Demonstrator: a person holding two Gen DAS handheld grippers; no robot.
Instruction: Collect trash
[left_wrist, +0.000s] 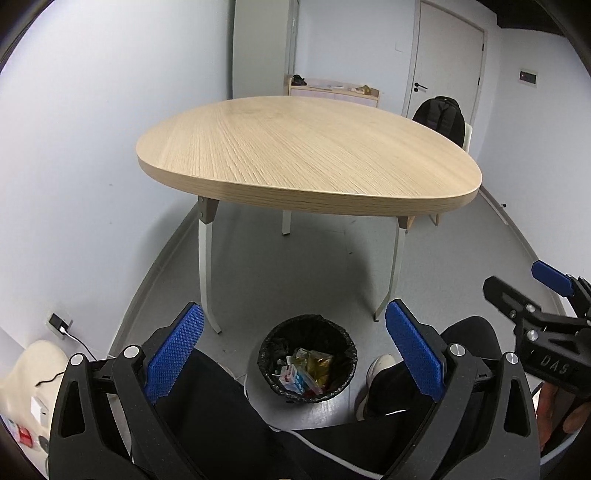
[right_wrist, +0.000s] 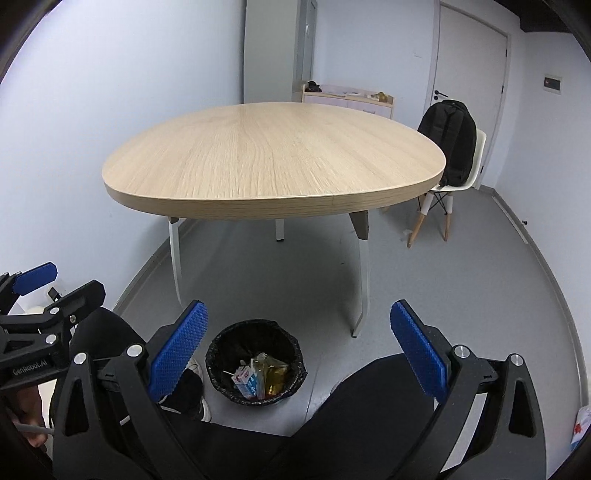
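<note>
In the left wrist view, the left gripper (left_wrist: 293, 345) fills the bottom of the frame, its blue textured pads (left_wrist: 175, 354) spread wide apart with nothing between them. Low in the centre of that frame, on the grey floor (left_wrist: 314, 254) between the person's dark-trousered legs, stands the small round bin lined with a black plastic bag (left_wrist: 307, 357). Inside it lie the collected trash: a white-and-blue drink carton (left_wrist: 295, 380) and crinkled yellowish clear wrappers (left_wrist: 316, 363).

By my judgement these pieces are light. The carton is fairly stiff but would crush under a hard squeeze, so it is best pinched across its flat sides. The wrappers are soft and slippery, better caught at a bunched fold. The bag is thin and would tear if snagged; its rolled edge at the bin's rim is the place to grasp.

The pale oak teardrop-shaped tabletop (left_wrist: 306, 155) fills the middle of the frame, bare of litter as far as shown.

In the right wrist view, the right gripper (right_wrist: 299, 345) sits at the bottom, likewise gaping wide and holding nothing, with the bin low and just left of centre.
</note>
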